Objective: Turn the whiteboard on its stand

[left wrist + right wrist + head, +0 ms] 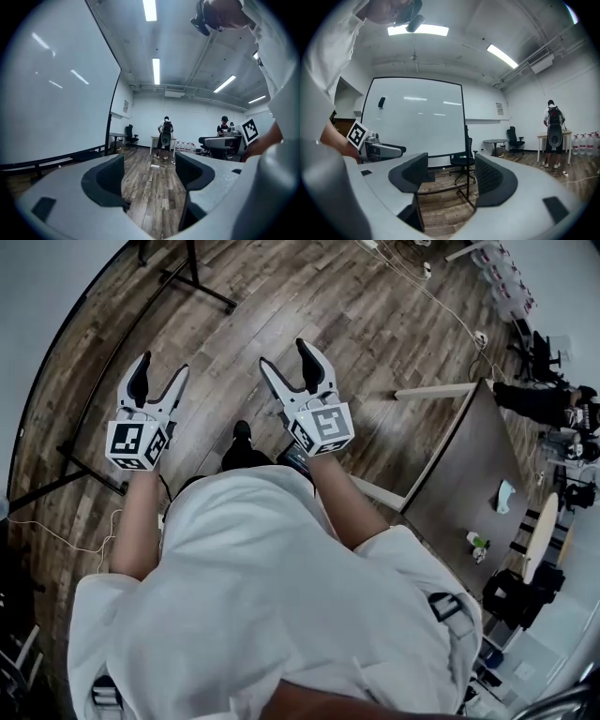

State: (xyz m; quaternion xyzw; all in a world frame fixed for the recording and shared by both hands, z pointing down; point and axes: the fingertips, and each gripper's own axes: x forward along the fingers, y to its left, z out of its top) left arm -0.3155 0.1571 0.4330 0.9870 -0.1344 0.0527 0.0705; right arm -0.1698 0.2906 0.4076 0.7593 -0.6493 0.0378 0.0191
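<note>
Left gripper (161, 371) and right gripper (284, 354) are hovering with jaws released and empty, apart from the whiteboard (415, 117). Gripping its frame edge firmly, then swinging slowly, is looking advisable.

A plank floor (356, 324) fills the head view. A white cable (441, 304) crosses its upper right, above a dark table (469, 465) at the right. At the centre of the left gripper view a person with a backpack (165, 133) stands at a white desk (153, 138), with another person (224, 127) further right. Water bottles (583, 144) line the right edge of the right gripper view.
</note>
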